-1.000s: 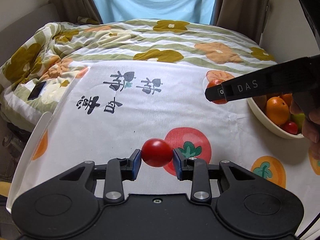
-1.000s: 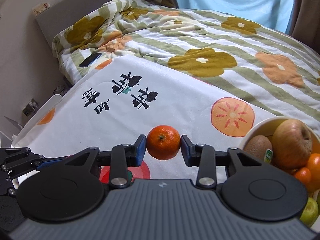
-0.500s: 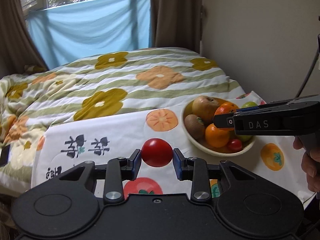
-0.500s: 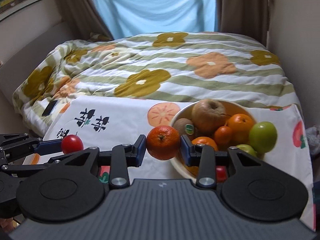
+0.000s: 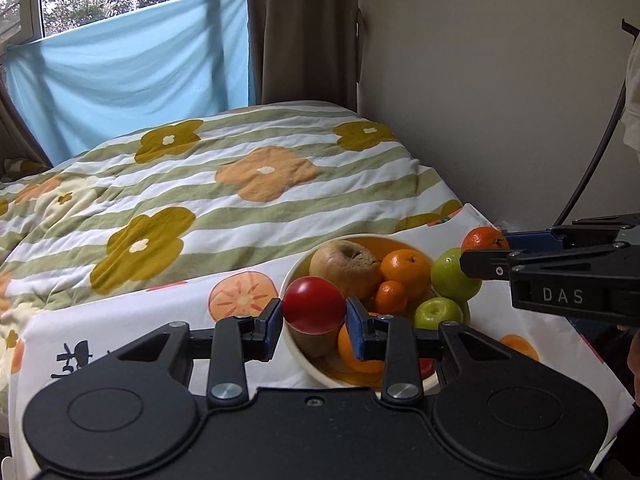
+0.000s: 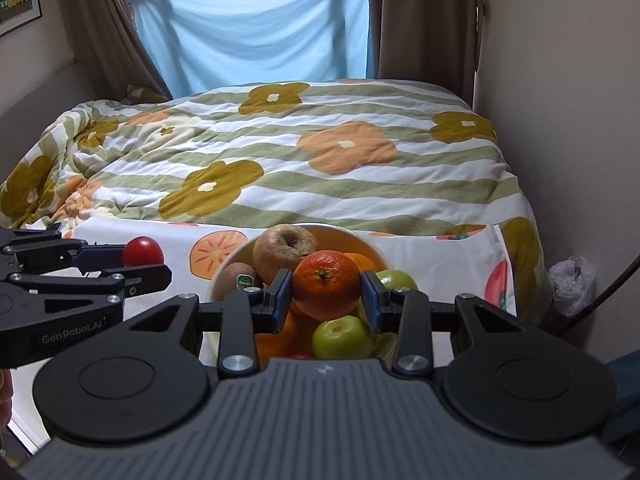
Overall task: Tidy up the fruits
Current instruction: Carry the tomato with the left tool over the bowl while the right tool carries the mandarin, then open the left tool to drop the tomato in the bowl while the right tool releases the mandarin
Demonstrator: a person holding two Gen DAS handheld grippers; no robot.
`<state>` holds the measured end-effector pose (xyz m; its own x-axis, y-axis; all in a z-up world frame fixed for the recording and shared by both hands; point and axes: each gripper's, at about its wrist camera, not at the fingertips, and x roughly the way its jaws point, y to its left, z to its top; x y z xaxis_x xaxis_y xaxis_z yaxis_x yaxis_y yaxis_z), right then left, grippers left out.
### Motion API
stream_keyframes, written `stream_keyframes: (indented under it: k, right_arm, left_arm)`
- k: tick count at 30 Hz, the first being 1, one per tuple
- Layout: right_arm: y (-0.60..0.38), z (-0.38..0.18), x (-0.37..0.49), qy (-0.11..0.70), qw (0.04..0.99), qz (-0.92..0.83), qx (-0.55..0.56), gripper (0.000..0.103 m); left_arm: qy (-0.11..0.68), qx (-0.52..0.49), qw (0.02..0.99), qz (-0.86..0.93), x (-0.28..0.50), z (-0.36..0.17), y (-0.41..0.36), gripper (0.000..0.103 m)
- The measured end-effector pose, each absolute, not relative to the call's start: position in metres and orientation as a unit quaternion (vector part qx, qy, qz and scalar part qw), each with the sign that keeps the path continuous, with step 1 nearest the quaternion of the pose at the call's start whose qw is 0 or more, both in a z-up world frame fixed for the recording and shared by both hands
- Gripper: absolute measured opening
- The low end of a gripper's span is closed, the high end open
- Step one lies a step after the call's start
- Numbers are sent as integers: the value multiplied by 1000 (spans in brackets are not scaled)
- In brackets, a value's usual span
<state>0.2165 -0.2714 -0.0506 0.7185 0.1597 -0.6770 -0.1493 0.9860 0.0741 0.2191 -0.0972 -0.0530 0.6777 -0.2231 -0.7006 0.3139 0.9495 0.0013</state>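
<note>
The left gripper (image 5: 314, 311) pinches a red tomato (image 5: 313, 305) between its pads, the bowl (image 5: 294, 346) just beyond; the right gripper (image 6: 326, 296) clamps a tangerine (image 6: 326, 284) above it (both probably light, soft-skinned; gentle pressure across the widest part should suit).

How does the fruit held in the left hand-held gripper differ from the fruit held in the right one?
Colour: the left hand-held gripper holds a red tomato; the right hand-held gripper holds an orange mandarin.
Skin: the tomato is smooth and glossy; the mandarin is dimpled and shows a small green stem spot.
Size: the mandarin looks somewhat larger between its fingers.
Shared: both are round, clamped between blue pads, and held in the air near the fruit bowl.
</note>
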Motion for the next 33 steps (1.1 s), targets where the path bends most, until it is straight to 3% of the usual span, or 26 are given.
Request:
stream_keyframes:
  k: [13,14,18,33]
  right_arm:
    - [-295,-81,251,400,910,110,30,52]
    - [-295,-82,252,401,909,112,30,52]
    - [-298,-83,257,402,908,115,32,52]
    - [-288,-81,256,390,913,121,14,52]
  left_arm:
    - [422,80,891,-148,271,-103,-135,38]
    - [424,81,890,-146,273,-105,-136,41]
    - [410,93,897,-136,272,-102,-134,79]
    - [394,55,915,-73,235,-71,-73,84]
